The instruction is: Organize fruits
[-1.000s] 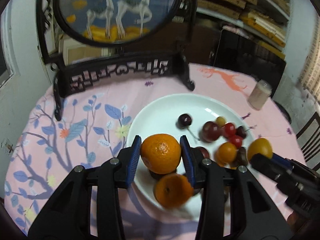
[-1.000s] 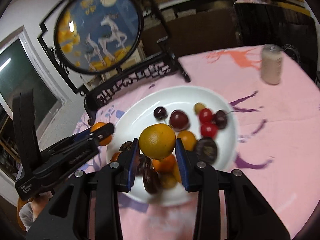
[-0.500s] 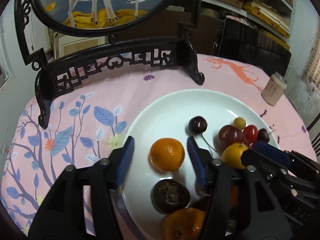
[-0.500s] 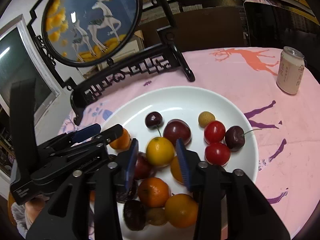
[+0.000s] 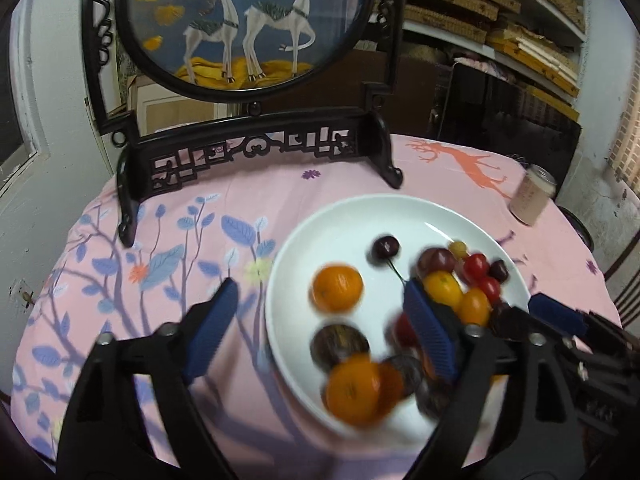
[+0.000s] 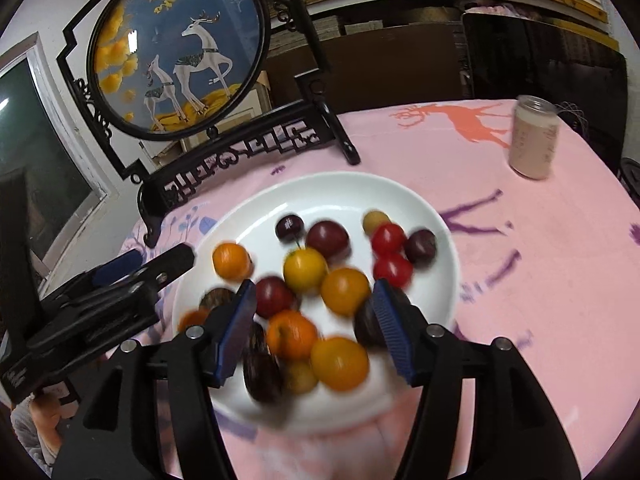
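A white plate [image 5: 344,220] [image 6: 340,188] on the pink tablecloth holds several fruits: oranges, cherries, red tomatoes, plums and dark passion fruits. An orange [image 5: 338,288] [image 6: 231,261] lies alone on the plate's left part. A yellow-orange fruit [image 6: 305,269] lies among the pile. My left gripper [image 5: 320,332] is open and empty above the plate's near left rim. My right gripper [image 6: 314,330] is open and empty over the near fruits. Each gripper shows at the edge of the other's view.
A black carved stand with a round deer picture [image 5: 248,20] [image 6: 180,48] stands behind the plate. A pale drink can [image 5: 534,196] [image 6: 534,142] stands at the far right of the table. Shelves and dark furniture are behind the table.
Both grippers have opened wide and let go of their fruits, which now lie on the plate. Both have drawn back and up from the plate.
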